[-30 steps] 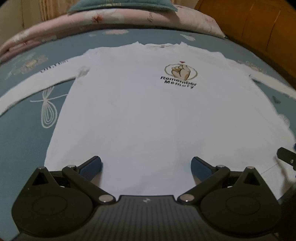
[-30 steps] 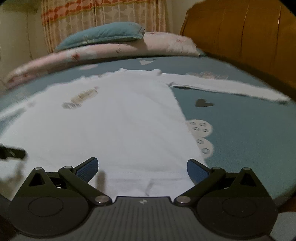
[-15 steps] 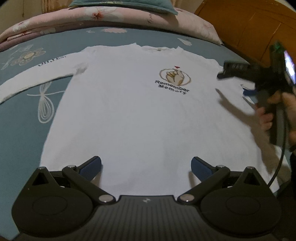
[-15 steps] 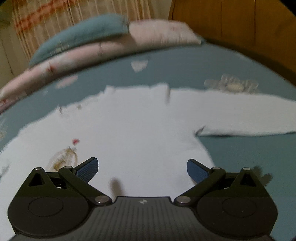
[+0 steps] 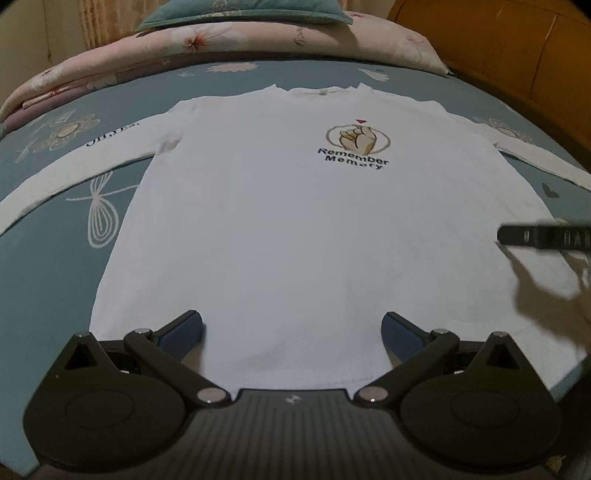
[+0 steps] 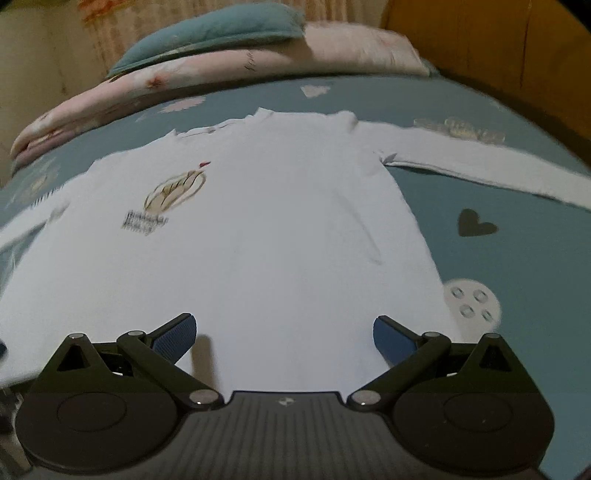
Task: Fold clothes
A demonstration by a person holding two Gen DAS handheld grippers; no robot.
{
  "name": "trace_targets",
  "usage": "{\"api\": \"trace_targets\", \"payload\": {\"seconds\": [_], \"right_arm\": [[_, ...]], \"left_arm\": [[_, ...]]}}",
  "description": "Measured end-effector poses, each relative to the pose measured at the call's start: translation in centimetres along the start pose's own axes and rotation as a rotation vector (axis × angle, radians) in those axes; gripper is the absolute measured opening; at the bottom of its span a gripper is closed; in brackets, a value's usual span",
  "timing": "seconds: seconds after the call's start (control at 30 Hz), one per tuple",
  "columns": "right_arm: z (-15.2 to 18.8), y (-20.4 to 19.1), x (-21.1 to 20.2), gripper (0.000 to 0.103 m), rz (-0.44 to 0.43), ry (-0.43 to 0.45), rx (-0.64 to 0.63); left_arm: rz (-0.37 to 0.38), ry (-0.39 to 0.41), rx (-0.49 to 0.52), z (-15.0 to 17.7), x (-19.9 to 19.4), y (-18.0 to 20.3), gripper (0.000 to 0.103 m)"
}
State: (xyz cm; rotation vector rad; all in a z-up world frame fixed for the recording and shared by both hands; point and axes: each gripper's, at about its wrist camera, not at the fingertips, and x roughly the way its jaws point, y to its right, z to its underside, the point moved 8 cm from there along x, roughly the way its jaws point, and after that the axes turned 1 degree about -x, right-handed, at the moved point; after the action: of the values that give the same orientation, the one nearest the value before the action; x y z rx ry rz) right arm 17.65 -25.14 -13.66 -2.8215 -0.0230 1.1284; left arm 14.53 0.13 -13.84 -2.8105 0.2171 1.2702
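White shirt (image 5: 295,229) flat on bed (image 5: 55,258), both claws wide, pillow (image 6: 221,33) behind

Bed (image 5: 48,266) was mostly open: white shirt (image 5: 295,229) lay flat, nothing on top of it, so passage over the whole torso was free. Both tongs stood spread with clear gaps, left tongs (image 5: 291,330) and right tongs (image 6: 284,332) over the hem. Bare sheet lay open on both flanks below the sleeves. Far side was blocked by the rolled quilt (image 5: 221,44) with a teal pillow (image 6: 210,33) on it. Wooden headboard (image 6: 498,51) walled off the right. Right tongs' tip (image 5: 543,236) intruded over the shirt's right edge in the left view.
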Motion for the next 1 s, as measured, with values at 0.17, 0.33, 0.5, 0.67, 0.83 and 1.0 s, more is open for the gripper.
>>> {"api": "trace_targets", "payload": {"seconds": [0.17, 0.33, 0.5, 0.67, 0.83, 1.0], "right_arm": [[1.6, -0.7, -0.5, 0.103, 0.025, 0.078, -0.078], [1.4, -0.4, -0.7, 0.103, 0.002, 0.102, -0.067], [1.4, -0.2, -0.6, 0.103, -0.017, 0.111, -0.069], [1.2, -0.1, -0.6, 0.103, -0.03, 0.109, -0.058], [1.1, -0.1, -0.6, 0.103, -0.033, 0.101, -0.067], [0.9, 0.1, -0.6, 0.103, -0.048, 0.094, -0.045]], "left_arm": [[0.051, 0.018, 0.001, 1.0, -0.8, -0.3, 0.102], [0.079, 0.035, -0.035, 0.8, -1.0, -0.8, 0.102], [0.07, -0.002, -0.069, -3.6, -1.7, -3.2, 0.102], [0.105, -0.029, -0.234, -7.2, 0.3, -6.3, 0.102], [0.083, -0.057, -0.264, -4.3, 1.8, -6.9, 0.102], [0.085, -0.063, -0.265, -1.4, -0.2, -8.2, 0.102]]}}
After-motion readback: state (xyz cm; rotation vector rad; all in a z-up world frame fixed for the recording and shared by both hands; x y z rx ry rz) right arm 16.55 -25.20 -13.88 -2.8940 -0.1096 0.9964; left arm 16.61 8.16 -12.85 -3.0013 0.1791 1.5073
